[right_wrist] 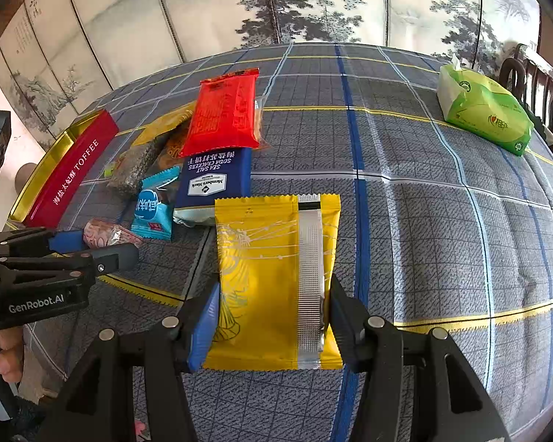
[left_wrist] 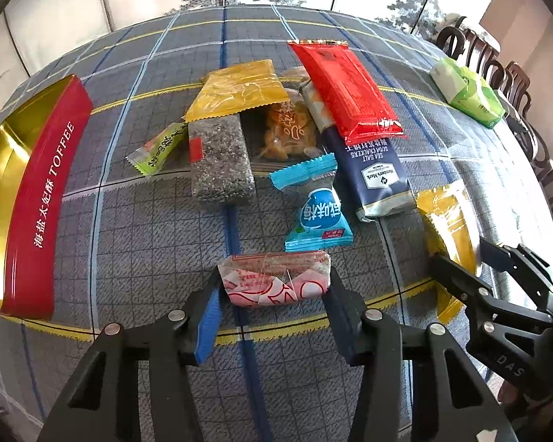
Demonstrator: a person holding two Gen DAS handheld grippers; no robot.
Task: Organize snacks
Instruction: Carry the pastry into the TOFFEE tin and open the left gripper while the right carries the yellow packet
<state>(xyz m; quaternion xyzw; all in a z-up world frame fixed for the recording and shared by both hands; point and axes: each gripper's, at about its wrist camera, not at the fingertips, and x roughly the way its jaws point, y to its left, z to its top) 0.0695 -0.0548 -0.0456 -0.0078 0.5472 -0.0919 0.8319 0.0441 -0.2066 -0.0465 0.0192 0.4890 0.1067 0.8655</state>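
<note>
While the right gripper [right_wrist: 272,320] clamps the light, crinkly yellow packet [right_wrist: 276,280] at its sides, the left gripper [left_wrist: 274,291] pinches the soft pink packet [left_wrist: 274,281] endwise between its fingers.

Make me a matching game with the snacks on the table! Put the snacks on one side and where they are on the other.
Snacks:
1. pink snack
2. yellow packet
3. red packet
4. toffee tin

Places:
A. lying on the navy cracker pack
B. between the left tongs
C. far left of the table
D. between the right tongs

Pairs: 1-B, 2-D, 3-A, 4-C
</note>
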